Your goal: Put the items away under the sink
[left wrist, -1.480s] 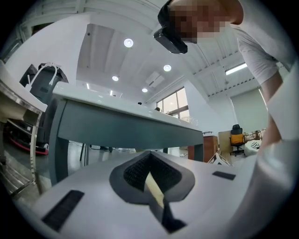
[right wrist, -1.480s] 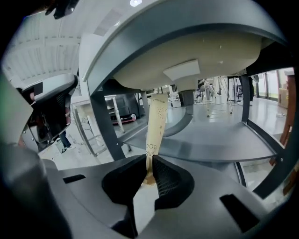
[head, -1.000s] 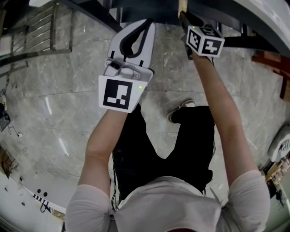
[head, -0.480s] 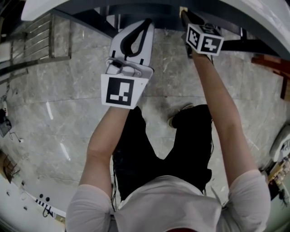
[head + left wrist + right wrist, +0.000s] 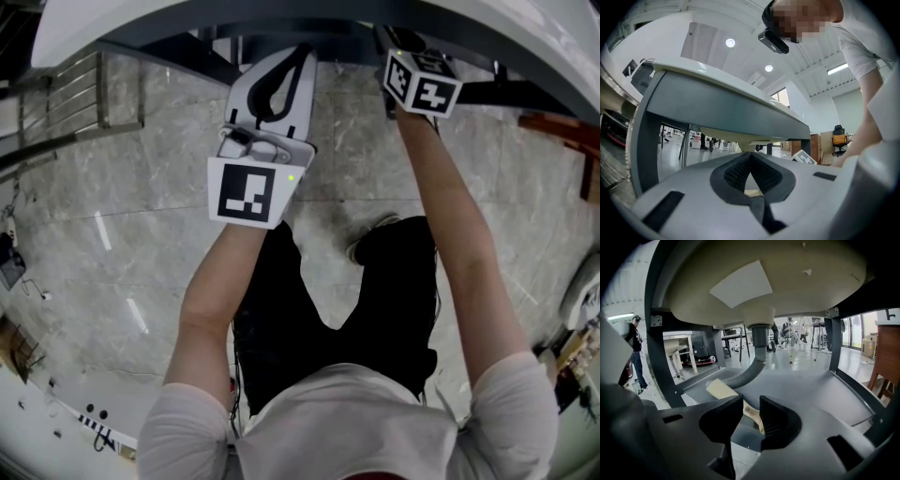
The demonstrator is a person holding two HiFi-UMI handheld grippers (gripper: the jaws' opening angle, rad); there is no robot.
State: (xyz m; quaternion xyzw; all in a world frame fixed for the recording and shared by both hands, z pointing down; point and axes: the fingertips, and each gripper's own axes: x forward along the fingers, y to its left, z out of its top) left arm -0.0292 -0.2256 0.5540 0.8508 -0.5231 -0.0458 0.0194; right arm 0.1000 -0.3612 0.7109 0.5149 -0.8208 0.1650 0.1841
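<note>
In the right gripper view my right gripper point(image 5: 751, 411) has its black jaws a narrow gap apart, shut on the handle of a pale wooden tool point(image 5: 719, 390). The tool's flat head points at the grey shelf point(image 5: 811, 385) under the sink basin point(image 5: 764, 282). From the head view this gripper point(image 5: 398, 47) reaches under the white sink rim point(image 5: 525, 23), marker cube point(image 5: 422, 82) uppermost. My white left gripper point(image 5: 302, 52) is held just left of it, in front of the rim. Its jaws point(image 5: 750, 155) meet at the tips and hold nothing.
A grey ribbed drain hose point(image 5: 750, 371) bends down from the basin to the shelf's left. Dark frame posts point(image 5: 658, 362) point(image 5: 834, 338) flank the opening. The person's legs point(image 5: 328, 309) stand on marble floor point(image 5: 122, 234). A red-brown stand point(image 5: 567, 141) sits at right.
Both grippers have crept slightly forward to the sink. The wooden end that showed beyond the right gripper is now hidden under the rim.
</note>
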